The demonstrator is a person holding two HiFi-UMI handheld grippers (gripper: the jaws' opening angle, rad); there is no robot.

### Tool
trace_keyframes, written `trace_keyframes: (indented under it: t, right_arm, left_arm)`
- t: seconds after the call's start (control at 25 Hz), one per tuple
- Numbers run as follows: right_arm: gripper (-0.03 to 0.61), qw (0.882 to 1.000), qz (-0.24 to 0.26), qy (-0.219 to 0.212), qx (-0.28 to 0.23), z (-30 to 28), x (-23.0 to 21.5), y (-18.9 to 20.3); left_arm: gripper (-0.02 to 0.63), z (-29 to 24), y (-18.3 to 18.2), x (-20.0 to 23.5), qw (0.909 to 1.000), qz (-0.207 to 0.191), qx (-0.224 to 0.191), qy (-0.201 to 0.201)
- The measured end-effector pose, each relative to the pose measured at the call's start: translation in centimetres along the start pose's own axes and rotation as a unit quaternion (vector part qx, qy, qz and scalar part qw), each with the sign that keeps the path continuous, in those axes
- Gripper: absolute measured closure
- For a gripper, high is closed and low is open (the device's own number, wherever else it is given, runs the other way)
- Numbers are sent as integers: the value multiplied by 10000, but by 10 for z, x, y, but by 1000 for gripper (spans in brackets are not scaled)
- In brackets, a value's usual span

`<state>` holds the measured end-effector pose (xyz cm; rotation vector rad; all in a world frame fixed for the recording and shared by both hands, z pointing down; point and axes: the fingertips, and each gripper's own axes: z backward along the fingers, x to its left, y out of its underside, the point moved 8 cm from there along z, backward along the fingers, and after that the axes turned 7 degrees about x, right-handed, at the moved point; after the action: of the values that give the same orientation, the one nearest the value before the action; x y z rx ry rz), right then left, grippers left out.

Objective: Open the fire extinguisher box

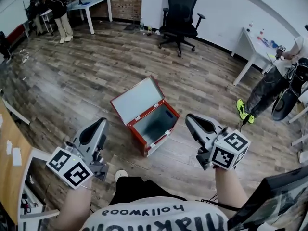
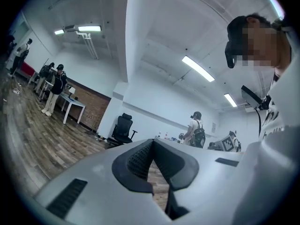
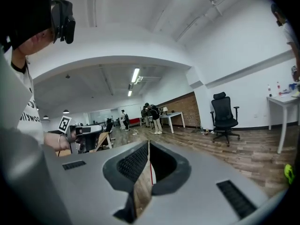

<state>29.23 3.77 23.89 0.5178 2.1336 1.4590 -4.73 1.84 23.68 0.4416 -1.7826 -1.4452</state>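
Box (image 1: 136, 137) on wood floor (image 1: 86, 81), lid (image 1: 137, 100) tilted up at rear edge; open floor all round it. Left tool (image 1: 102, 121) & right tool (image 1: 188, 117) both clenched on nothing, well apart from box.

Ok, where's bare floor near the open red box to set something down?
Bare wood floor lies between the red box and the office chair, and left of the box. Crowded at right by the person and white table.

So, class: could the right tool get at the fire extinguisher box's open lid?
Probably yes: only bare floor lies between the right tool and the fire extinguisher box, whose lid stands open. The tool is empty.
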Motion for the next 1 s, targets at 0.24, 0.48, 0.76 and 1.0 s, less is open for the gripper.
trace_keyframes:
  t: [0.24, 0.48, 0.76, 1.0]
  right_arm:
    - [558, 9992, -374, 112, 113, 42, -12, 28]
    - [560, 9986, -470, 79, 226, 52, -12, 41]
    - [560, 9994, -165, 161, 246, 53, -9, 41]
    - [568, 9992, -196, 295, 177, 48, -4, 39]
  left_arm:
    - [607, -5, 24, -65, 9991, 188, 381, 62]
    - [607, -1, 42, -82, 9980, 230, 587, -73]
    - [607, 2, 47, -81, 9982, 123, 519, -288]
    - [607, 10, 44, -69, 9982, 189, 482, -291]
